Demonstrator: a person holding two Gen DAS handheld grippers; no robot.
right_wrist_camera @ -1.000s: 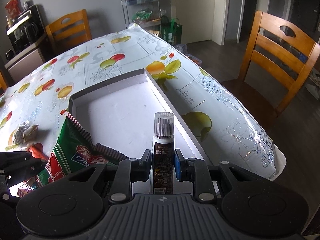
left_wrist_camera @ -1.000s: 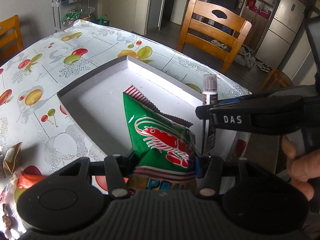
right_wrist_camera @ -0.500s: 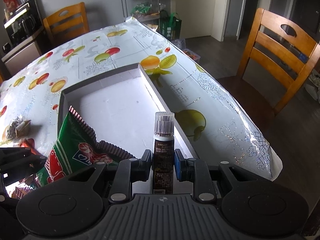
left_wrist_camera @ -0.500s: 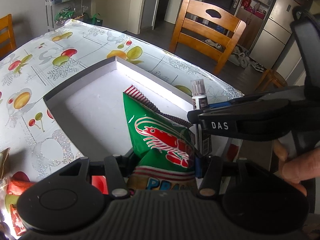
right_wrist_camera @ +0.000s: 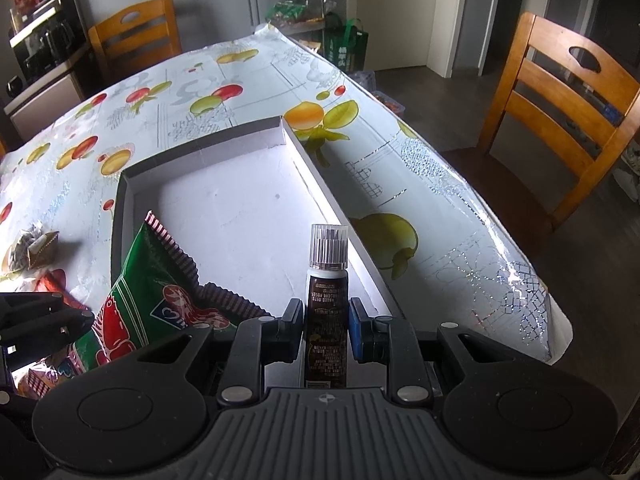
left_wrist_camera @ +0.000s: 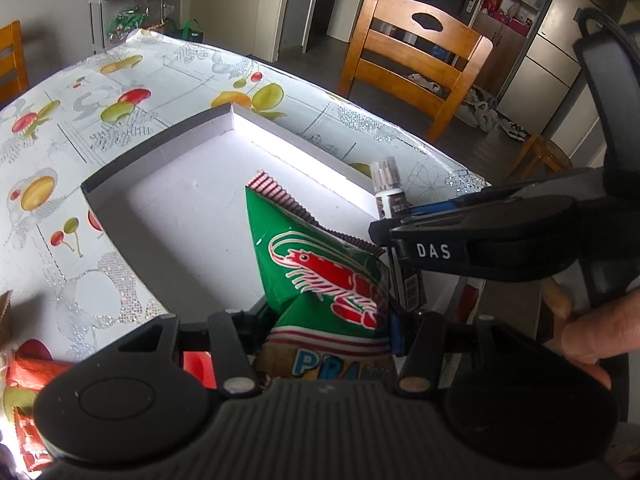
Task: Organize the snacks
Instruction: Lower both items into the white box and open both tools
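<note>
My left gripper point(left_wrist_camera: 332, 320) is shut on a green prawn-cracker bag point(left_wrist_camera: 320, 264) and holds it over the near end of the shallow white box point(left_wrist_camera: 160, 156). The bag also shows in the right wrist view point(right_wrist_camera: 152, 300). My right gripper point(right_wrist_camera: 326, 322) is shut on a small brown bottle with a clear cap point(right_wrist_camera: 327, 292), upright over the box's near right side point(right_wrist_camera: 316, 176). In the left wrist view the right gripper point(left_wrist_camera: 400, 232) and bottle point(left_wrist_camera: 388, 192) sit just right of the bag.
Red snack packets point(left_wrist_camera: 28, 368) and a crumpled wrapper point(right_wrist_camera: 32, 246) lie on the fruit-print tablecloth left of the box. The table edge point(right_wrist_camera: 552, 344) drops off at right. A wooden chair point(right_wrist_camera: 560, 100) stands beyond it.
Both grippers have moved forward a little over the box with their loads; the box looks nearer in both views. Both grips are unchanged.
</note>
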